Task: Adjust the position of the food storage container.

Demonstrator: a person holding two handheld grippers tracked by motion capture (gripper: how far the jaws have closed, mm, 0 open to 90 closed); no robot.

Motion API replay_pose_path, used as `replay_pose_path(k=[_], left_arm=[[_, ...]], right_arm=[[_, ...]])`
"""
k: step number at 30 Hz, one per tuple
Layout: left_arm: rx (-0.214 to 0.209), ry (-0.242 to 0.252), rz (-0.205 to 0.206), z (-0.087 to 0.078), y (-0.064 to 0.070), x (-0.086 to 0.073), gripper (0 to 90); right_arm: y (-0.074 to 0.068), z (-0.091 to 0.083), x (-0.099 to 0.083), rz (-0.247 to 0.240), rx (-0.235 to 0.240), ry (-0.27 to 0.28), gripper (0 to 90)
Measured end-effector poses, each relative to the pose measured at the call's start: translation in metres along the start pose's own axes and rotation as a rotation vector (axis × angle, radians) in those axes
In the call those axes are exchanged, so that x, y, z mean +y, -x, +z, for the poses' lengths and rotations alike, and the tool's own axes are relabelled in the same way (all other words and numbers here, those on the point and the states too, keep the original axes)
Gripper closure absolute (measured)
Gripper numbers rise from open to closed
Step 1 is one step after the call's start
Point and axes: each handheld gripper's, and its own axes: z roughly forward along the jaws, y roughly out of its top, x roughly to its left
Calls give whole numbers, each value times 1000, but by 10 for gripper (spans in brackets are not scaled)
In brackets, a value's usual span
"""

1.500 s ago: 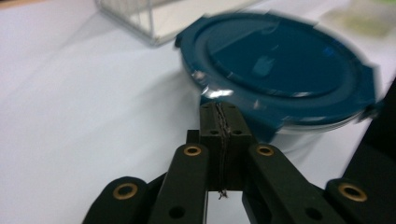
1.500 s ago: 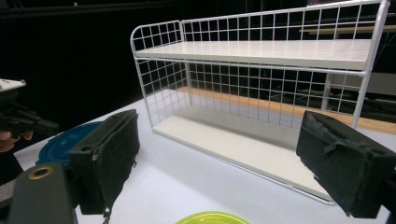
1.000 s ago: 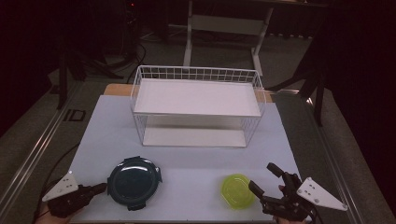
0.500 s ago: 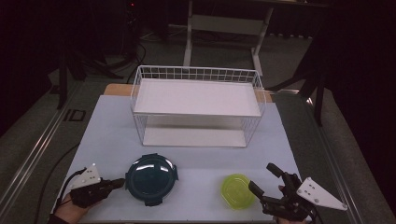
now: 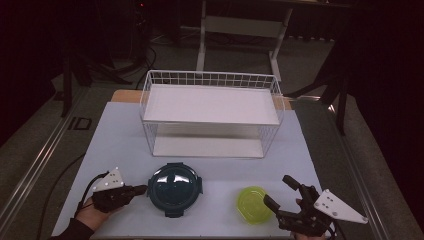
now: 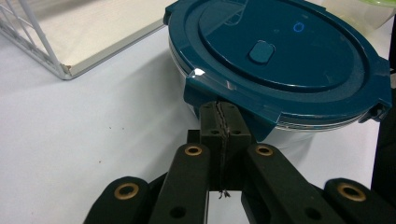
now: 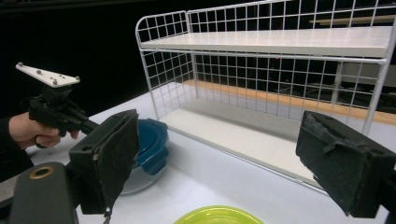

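Observation:
A round container with a dark teal clip-on lid [image 5: 175, 187] [image 6: 280, 56] stands on the white table near the front, left of centre. My left gripper [image 5: 143, 189] [image 6: 219, 111] is shut, its tips pressed against the container's side just under a lid clip. A lime-green shallow dish [image 5: 255, 204] [image 7: 219, 215] lies at the front right. My right gripper [image 5: 276, 190] [image 7: 229, 163] is open beside the dish's right edge, holding nothing. The right gripper view also shows the teal container [image 7: 149, 140] and the left gripper [image 7: 56, 112] farther off.
A white two-tier wire rack [image 5: 210, 105] [image 7: 280, 42] stands at the back middle of the white table mat [image 5: 115, 140], both shelves bare. Its corner [image 6: 56, 65] is close behind the container. Dark floor and stands surround the table.
The left gripper has travelled right and slightly away from the front edge, and the teal container has slid right with it. The right gripper and green dish have stayed put.

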Motion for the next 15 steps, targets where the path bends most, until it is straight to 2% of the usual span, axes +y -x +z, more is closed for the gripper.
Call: replay_pose_path(k=[3, 6, 13, 15], left_arm=[[1, -1, 3, -1, 1, 0, 889], [2, -1, 0, -1, 1, 1, 889], [7, -5, -14, 4, 0, 4, 890], [3, -9, -9, 7, 2, 7, 890]], right_arm=[[-1, 2, 1, -7, 22, -13, 127], [-4, 2, 3, -39, 39, -8, 124], [-10, 7, 6, -89, 36, -41, 163], [-15, 7, 8, -127, 23, -33, 164]])
